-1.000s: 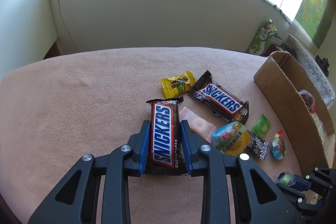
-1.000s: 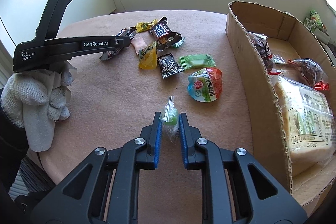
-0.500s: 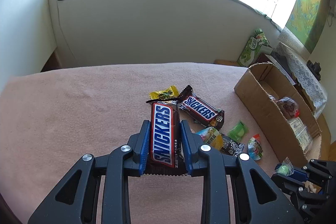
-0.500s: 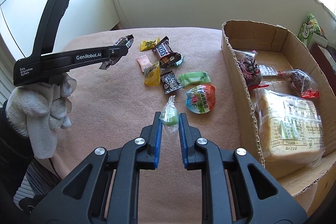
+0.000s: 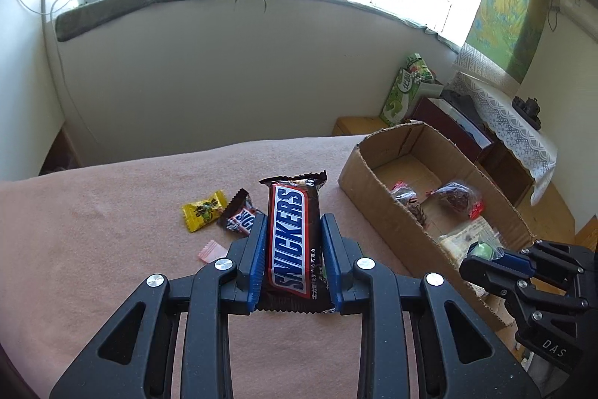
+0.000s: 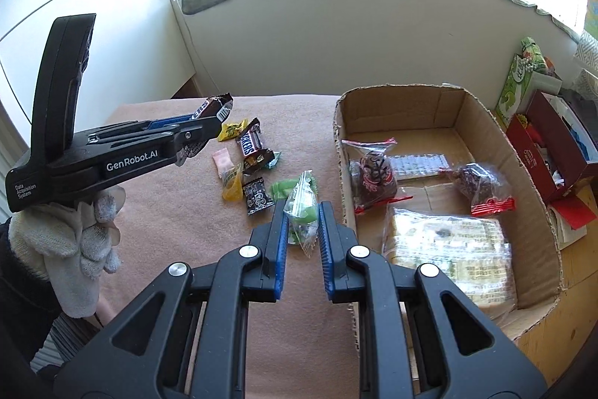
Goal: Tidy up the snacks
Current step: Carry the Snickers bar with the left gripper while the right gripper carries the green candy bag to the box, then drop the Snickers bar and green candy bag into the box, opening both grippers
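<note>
Snacks lie scattered on our pink tablecloth [image 6: 179, 249], and we read them from left to right. In our left gripper [image 5: 293, 255] we have a large chocolate bar [image 5: 294, 242] clamped by its long sides between the blue pads, raised above the cloth. Below it in the right wrist view we see a yellow candy [image 6: 231, 131], a small chocolate bar [image 6: 249, 141], a pink packet [image 6: 221, 161], a yellow jelly pouch [image 6: 232, 183], a black candy [image 6: 258, 200] and a green candy [image 6: 281, 187], all close together. Our right gripper [image 6: 302, 223] is closed on a clear-wrapped green sweet [image 6: 302, 212], held in the air just beside the near wall of the cardboard box [image 6: 482, 122]. Inside the box we see two dark snacks in clear wrap [image 6: 373, 176] and a large pale bag [image 6: 448, 249] at the near end.
</note>
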